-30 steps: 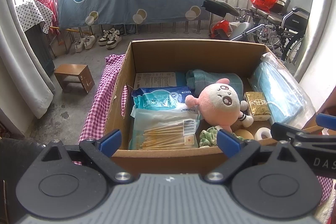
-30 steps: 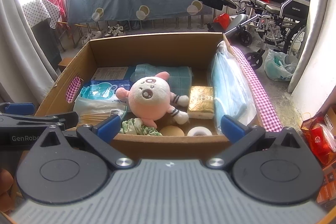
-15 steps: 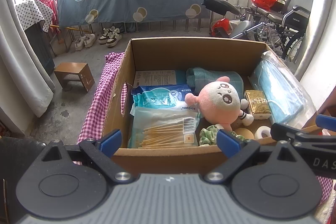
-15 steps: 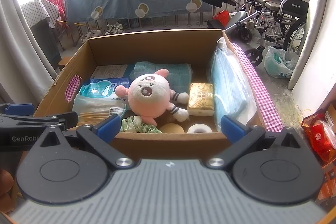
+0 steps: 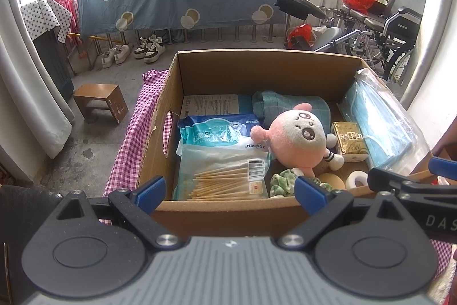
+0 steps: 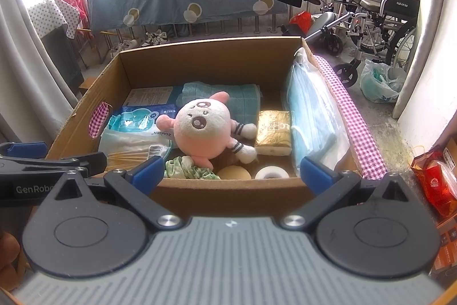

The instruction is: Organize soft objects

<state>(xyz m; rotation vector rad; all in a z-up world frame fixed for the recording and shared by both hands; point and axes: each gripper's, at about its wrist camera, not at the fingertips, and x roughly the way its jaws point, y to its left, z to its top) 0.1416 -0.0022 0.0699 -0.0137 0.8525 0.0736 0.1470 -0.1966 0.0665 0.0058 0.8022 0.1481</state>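
1. The cardboard box (image 5: pixel 222 67) hides the lower edge of the swab bag (image 5: pixel 225 176) behind its near wall; the green scrunchie (image 6: pixel 188 169) is partly hidden too.
2. The pink plush toy (image 6: pixel 204 130) lies mid-box, beyond the near wall.
3. The left gripper (image 5: pixel 228 192) and right gripper (image 6: pixel 232 172) hover outside that wall, both spread wide and empty, the toy ahead between their fingers.

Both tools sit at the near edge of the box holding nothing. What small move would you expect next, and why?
Probably the right tool dips forward over the cardboard box rim toward the pink plush toy. Both it and the left tool are open and empty, short of the near wall, and the plush lies on top of the other items, nearly centred between the right tool's fingers, so it looks easiest to reach.
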